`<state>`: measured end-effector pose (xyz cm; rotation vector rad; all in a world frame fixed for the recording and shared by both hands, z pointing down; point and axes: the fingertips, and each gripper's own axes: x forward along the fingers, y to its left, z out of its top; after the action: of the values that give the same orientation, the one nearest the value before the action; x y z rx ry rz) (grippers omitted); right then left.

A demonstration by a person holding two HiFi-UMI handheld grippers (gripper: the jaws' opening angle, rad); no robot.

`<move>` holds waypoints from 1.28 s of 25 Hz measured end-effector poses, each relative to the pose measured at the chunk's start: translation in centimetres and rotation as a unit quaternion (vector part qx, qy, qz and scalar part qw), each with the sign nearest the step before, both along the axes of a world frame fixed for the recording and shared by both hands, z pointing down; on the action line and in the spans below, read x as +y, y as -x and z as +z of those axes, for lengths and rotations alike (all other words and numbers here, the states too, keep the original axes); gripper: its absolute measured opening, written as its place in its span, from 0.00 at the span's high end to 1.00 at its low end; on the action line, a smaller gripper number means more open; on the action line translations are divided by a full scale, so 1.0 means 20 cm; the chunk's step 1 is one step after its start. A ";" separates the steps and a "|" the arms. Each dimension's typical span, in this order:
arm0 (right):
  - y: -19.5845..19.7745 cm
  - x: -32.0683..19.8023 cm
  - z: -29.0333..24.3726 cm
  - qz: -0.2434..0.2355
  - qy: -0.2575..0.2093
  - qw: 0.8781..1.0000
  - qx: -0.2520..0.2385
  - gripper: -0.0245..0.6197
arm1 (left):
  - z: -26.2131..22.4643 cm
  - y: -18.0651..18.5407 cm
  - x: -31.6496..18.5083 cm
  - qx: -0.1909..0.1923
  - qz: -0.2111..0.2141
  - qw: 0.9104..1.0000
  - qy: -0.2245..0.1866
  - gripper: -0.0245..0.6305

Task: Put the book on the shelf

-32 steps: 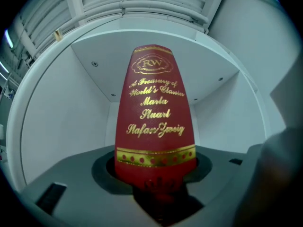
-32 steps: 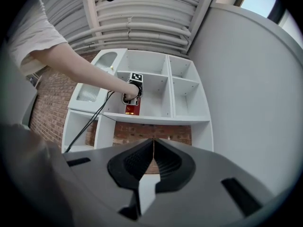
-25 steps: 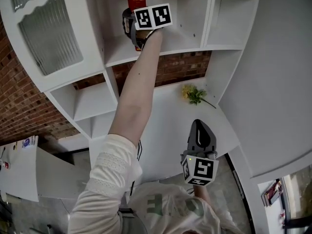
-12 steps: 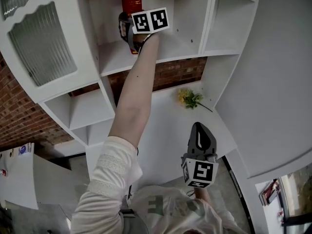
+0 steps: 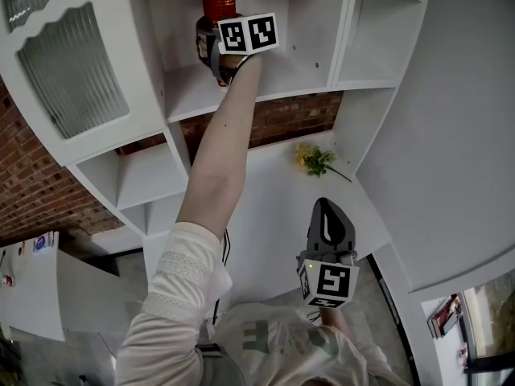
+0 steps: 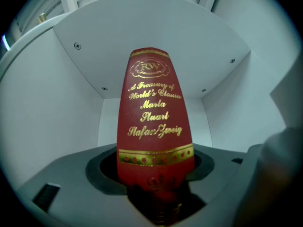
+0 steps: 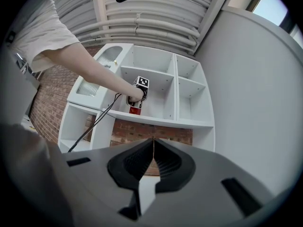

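Red book [image 6: 155, 145] stands upright on the white shelf [image 5: 290, 75], top centre of the head view, spine facing out. Gold lettering: "RW" crest, "A Treasury of World's Classics", "Maria Stuart", "Stefan Zweig".

My left gripper [image 5: 216, 30] is level with the spine's foot. Its fingers are opening with the book between them, probably because the shelf board now carries the weight.

My right gripper [image 7: 152, 143] hangs low at lower centre, fingers together and empty, out of the way.

Yellow flower [image 5: 318, 159] lies on the desk [image 5: 273, 215] below.
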<state>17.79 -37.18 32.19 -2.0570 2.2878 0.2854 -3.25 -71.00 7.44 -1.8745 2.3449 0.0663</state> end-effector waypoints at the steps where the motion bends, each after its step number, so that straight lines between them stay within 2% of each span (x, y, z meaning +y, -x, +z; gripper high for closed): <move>1: 0.01 0.00 0.00 -0.003 0.000 1.000 -0.001 0.94 | 0.00 0.00 0.01 -0.003 -0.001 1.000 -0.001 0.51; 5: 0.05 0.04 0.01 -0.016 0.002 1.000 -0.010 0.94 | 0.04 0.00 0.04 -0.010 0.008 1.000 0.002 0.47; 10: 0.10 0.10 0.02 -0.024 -0.001 1.000 -0.005 0.94 | 0.06 -0.02 0.14 -0.018 0.023 0.999 -0.021 0.45; 15: 0.16 0.16 0.09 -0.040 0.019 0.999 -0.015 0.94 | 0.03 -0.07 0.32 -0.015 0.051 0.996 -0.068 0.45; 18: 0.21 0.21 0.08 -0.053 0.014 0.998 -0.014 0.94 | 0.01 -0.09 0.49 -0.018 0.074 0.991 -0.107 0.45; 21: 0.26 0.26 0.05 -0.064 0.004 0.998 -0.016 0.94 | 0.03 -0.15 0.74 -0.037 0.114 0.980 -0.157 0.45; 24: 0.29 0.30 0.02 -0.072 -0.004 0.997 -0.015 0.94 | 0.12 -0.21 1.02 -0.051 0.170 0.964 -0.198 0.45; 29: 0.34 0.34 -0.05 -0.080 -0.023 0.997 -0.004 0.94 | 0.31 -0.20 1.48 -0.054 0.232 0.942 -0.235 0.46; 30: 0.35 0.34 -0.06 -0.082 -0.025 0.996 0.001 0.94 | 0.34 -0.18 1.57 -0.044 0.241 0.938 -0.247 0.51; 32: 0.36 0.35 -0.09 -0.081 -0.032 0.996 0.008 0.94 | 0.40 -0.15 1.72 -0.023 0.257 0.929 -0.264 0.78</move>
<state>10.58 -30.21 30.46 -1.8328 2.4036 0.3607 -0.32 -36.53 15.49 -2.0819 1.5223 0.6294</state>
